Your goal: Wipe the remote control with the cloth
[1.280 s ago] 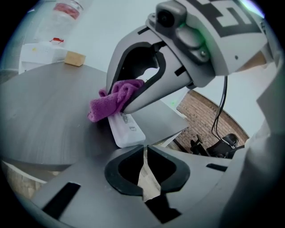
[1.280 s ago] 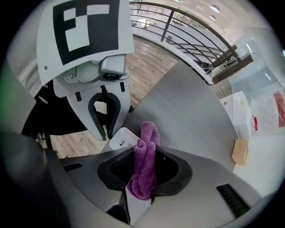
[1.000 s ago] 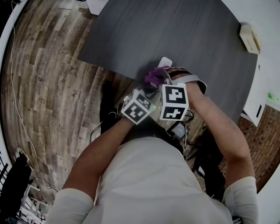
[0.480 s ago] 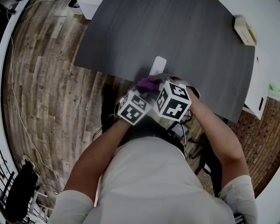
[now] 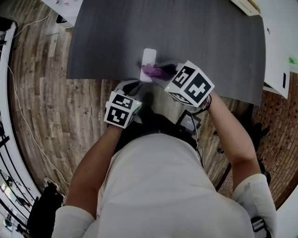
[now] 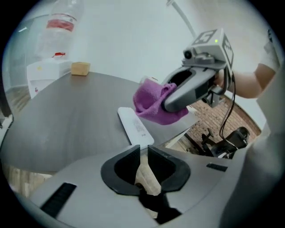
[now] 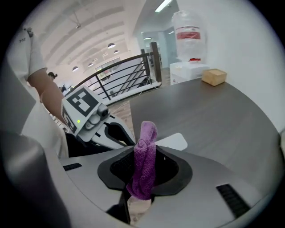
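— At the near edge of the table (image 5: 209, 46), what lay there?
— One remote control (image 6: 133, 127), flat. One purple cloth (image 6: 151, 104) hung over it, pinched by the right gripper (image 7: 143, 165); the left gripper (image 6: 141, 156) was closed, empty.

site: indoor open-plan office or lab space, loft style. evidence: wood-plank floor (image 5: 42, 93); large dark grey table (image 5: 186, 42); black metal railing (image 7: 120, 71) as on a mezzanine; rows of ceiling strip lights (image 7: 162, 5); water-cooler bottle (image 7: 189, 33) on a white unit (image 7: 189, 71); brick wall (image 6: 209, 120) past the table edge.
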A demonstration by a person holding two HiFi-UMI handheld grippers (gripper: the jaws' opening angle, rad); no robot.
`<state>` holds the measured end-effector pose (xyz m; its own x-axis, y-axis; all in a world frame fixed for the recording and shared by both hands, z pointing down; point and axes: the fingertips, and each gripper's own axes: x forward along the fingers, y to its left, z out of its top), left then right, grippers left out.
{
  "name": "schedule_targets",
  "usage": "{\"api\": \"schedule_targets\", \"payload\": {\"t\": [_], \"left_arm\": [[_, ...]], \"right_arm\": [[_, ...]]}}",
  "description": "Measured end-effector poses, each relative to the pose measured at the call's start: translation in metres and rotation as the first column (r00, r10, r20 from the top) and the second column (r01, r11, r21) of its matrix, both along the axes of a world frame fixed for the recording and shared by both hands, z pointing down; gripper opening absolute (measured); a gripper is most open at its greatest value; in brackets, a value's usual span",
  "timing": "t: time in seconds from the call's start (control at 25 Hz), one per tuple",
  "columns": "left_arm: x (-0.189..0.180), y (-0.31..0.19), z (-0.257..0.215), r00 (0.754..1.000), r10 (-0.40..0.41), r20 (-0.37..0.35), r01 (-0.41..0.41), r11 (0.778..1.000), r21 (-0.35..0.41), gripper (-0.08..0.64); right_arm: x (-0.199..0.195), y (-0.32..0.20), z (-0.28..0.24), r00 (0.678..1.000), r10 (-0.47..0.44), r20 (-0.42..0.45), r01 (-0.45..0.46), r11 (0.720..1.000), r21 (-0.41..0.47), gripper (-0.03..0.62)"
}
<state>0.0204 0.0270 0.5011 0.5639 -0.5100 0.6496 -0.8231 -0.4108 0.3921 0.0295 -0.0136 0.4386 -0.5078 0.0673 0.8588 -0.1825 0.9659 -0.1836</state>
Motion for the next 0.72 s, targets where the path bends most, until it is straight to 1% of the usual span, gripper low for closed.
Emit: {"api": "schedule_targets", "payload": {"t": [0.08, 0.16, 0.2, 0.24, 0.28, 0.32, 0.44, 0.56, 0.64, 0.72], "left_arm": [[-0.017, -0.009, -0.007, 0.998, -0.050, 0.038, 0.050, 0.999, 0.006, 0.031], [-0.027, -0.020, -0.014, 0.992, -0.099, 0.082, 0.098, 0.995, 0.019, 0.045], [-0.026, -0.026, -0.017, 0.988, -0.121, 0.098, 0.119, 0.993, 0.023, 0.071], [-0.022, -0.030, -0.019, 0.985, -0.136, 0.110, 0.134, 0.991, 0.021, 0.116], [-0.018, -0.034, -0.020, 0.982, -0.145, 0.120, 0.144, 0.989, 0.015, 0.171], [-0.014, -0.038, -0.020, 0.980, -0.147, 0.132, 0.147, 0.989, 0.006, 0.202], [-0.002, -0.050, -0.013, 0.975, -0.120, 0.187, 0.127, 0.992, -0.028, 0.251], [0.008, -0.056, 0.001, 0.962, -0.084, 0.260, 0.108, 0.991, -0.082, 0.272], [0.015, -0.059, 0.009, 0.945, -0.050, 0.324, 0.087, 0.991, -0.100, 0.272], [0.020, -0.063, 0.015, 0.917, -0.014, 0.399, 0.053, 0.995, -0.087, 0.272]], "right_arm": [[0.008, -0.010, 0.002, 0.997, 0.077, 0.018, -0.078, 0.997, 0.024, 0.101], [0.023, -0.021, 0.006, 0.985, 0.166, 0.037, -0.168, 0.985, 0.046, 0.101], [0.034, -0.026, 0.008, 0.976, 0.215, 0.045, -0.217, 0.975, 0.051, 0.101], [0.046, -0.031, 0.010, 0.962, 0.267, 0.054, -0.270, 0.962, 0.051, 0.101], [0.056, -0.035, 0.012, 0.946, 0.319, 0.065, -0.322, 0.946, 0.044, 0.101], [0.064, -0.038, 0.015, 0.926, 0.370, 0.076, -0.373, 0.927, 0.035, 0.101], [0.080, -0.047, 0.021, 0.865, 0.489, 0.107, -0.494, 0.870, 0.016, 0.101], [0.091, -0.050, 0.026, 0.817, 0.563, 0.130, -0.567, 0.823, 0.001, 0.101], [0.097, -0.049, 0.028, 0.793, 0.593, 0.140, -0.597, 0.802, -0.013, 0.101], [0.101, -0.046, 0.032, 0.783, 0.606, 0.139, -0.609, 0.793, -0.025, 0.101]]}}
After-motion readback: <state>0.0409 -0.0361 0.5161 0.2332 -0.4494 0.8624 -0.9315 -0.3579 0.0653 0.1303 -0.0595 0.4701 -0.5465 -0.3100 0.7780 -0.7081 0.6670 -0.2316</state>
